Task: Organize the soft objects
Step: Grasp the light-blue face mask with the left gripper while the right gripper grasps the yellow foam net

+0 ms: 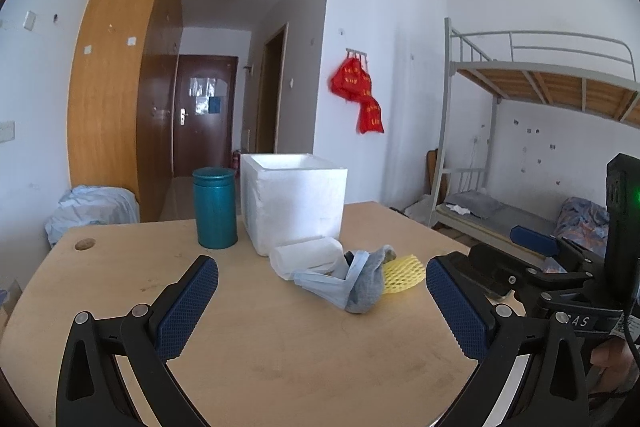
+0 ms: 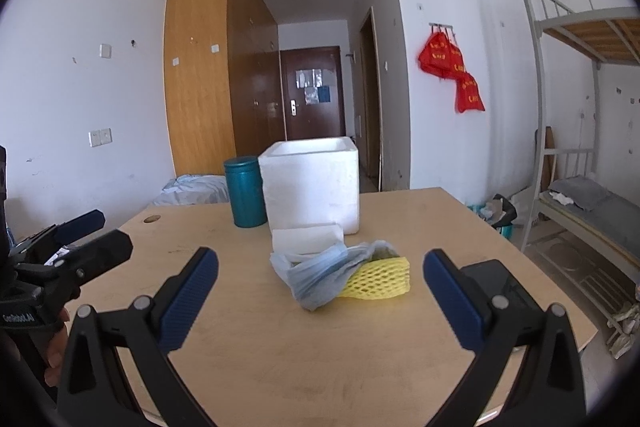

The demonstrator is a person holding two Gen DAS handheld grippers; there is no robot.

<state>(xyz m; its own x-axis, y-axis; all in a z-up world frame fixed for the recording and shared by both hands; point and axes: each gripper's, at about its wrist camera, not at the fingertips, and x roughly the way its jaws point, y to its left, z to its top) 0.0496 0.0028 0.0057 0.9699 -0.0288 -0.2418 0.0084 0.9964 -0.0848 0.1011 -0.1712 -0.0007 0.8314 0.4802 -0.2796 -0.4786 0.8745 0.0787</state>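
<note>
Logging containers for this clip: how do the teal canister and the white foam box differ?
The teal canister is round, dark and capped; the foam box is square, white and open-topped. The canister is narrower and slightly shorter than the box. Both stand upright, side by side, on the table.

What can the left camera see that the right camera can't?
Only the left wrist view shows a grey sock in the soft pile, and the right gripper from the side, over the table's right part. Only the right wrist view shows a dark flat thing on the table by the right finger, and the left gripper from the side. Both show the table, the teal can, the white foam box, the white roll, the blue mask and the yellow foam net.
</note>
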